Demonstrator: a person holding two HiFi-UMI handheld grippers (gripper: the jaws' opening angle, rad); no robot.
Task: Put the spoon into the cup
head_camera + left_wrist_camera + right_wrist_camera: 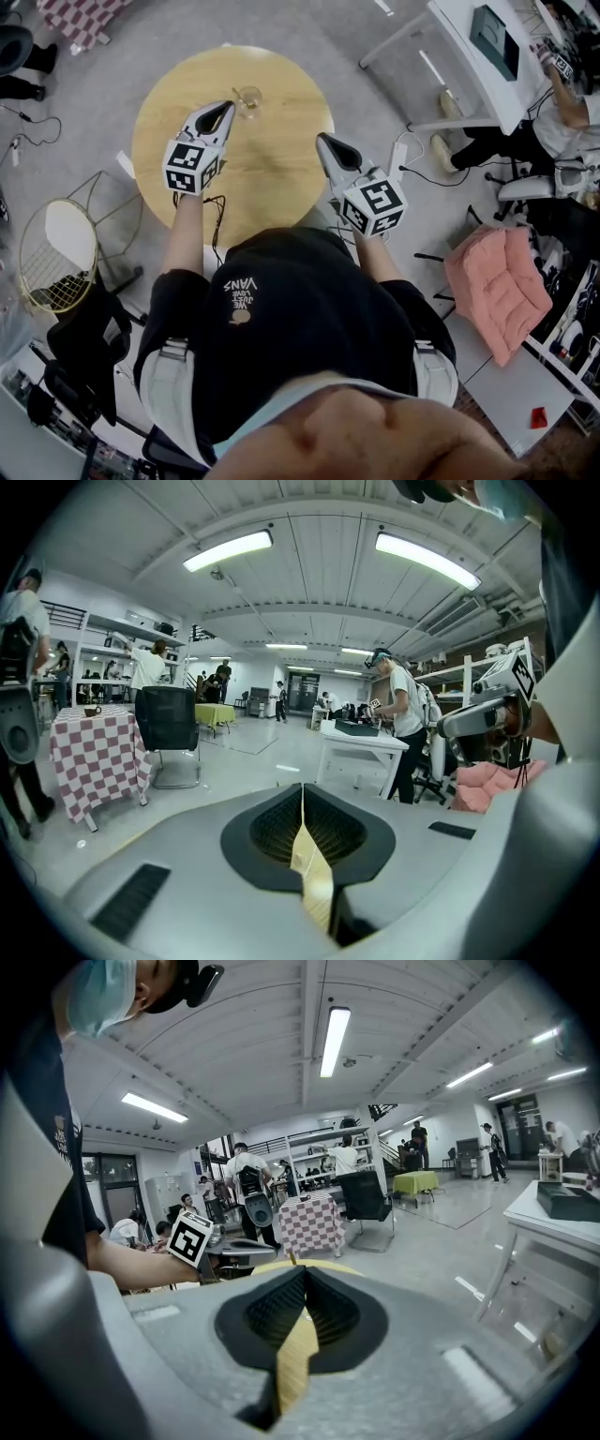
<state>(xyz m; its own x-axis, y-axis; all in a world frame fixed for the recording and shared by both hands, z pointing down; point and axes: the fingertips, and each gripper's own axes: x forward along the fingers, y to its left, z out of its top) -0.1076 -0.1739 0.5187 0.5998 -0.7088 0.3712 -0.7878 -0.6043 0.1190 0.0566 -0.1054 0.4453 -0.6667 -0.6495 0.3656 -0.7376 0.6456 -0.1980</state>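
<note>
Seemingly at the very start: no spoon to be made out on the round wooden table (272,173) or in either grip. Shut tip to tip on nothing, both the left gripper (223,111) and the right gripper (324,141), held above the tabletop. Upright near the far edge, just beside the left tip: a clear glass cup (248,97). Next, probably: locate the spoon, part 1 pair of jaws, take the handle. Around: grey floor, white desk (469,52), pink cushion (497,286), wire chair (56,253).
</note>
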